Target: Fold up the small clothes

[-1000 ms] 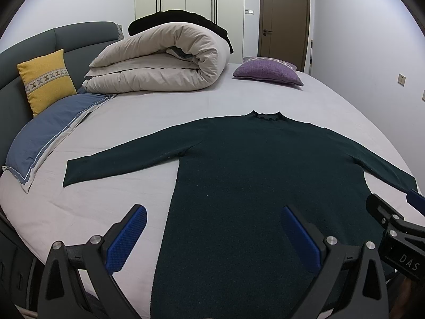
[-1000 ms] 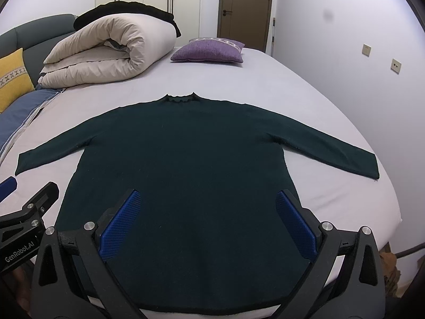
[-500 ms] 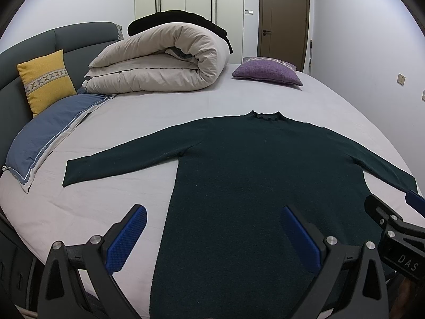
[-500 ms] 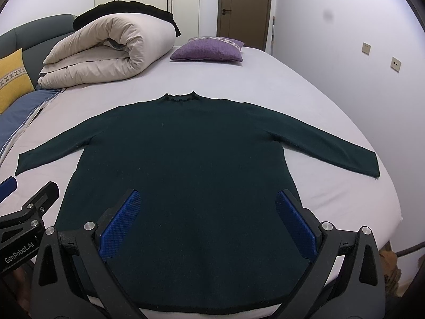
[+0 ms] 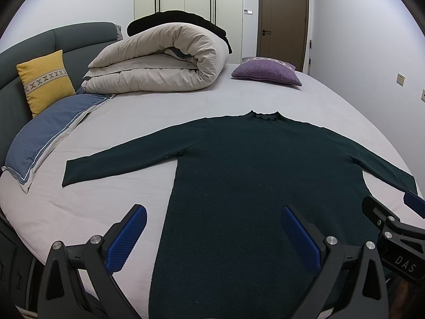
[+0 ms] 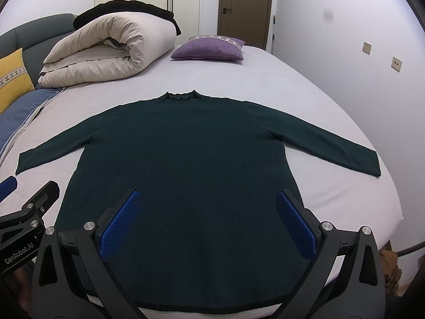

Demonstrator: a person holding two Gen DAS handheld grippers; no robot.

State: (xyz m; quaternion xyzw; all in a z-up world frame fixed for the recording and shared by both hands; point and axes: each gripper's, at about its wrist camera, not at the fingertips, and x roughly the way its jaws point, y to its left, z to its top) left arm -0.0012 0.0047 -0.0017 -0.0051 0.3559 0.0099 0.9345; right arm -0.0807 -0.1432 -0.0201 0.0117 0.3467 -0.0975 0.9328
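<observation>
A dark green long-sleeved sweater (image 5: 260, 164) lies flat on the bed, collar away from me, both sleeves spread out; it also shows in the right wrist view (image 6: 196, 154). My left gripper (image 5: 212, 228) is open and empty, held above the sweater's lower left edge. My right gripper (image 6: 207, 212) is open and empty above the sweater's lower body near the hem. Each gripper shows at the edge of the other's view: the right one (image 5: 393, 223) and the left one (image 6: 24, 207).
The bed sheet (image 5: 111, 191) is pale lilac. A rolled beige duvet (image 5: 164, 61) with a black garment on it lies at the back. A purple cushion (image 5: 265, 70), a yellow cushion (image 5: 45, 79) and a blue pillow (image 5: 45, 138) lie around. The bed's right edge (image 6: 393, 202) drops off.
</observation>
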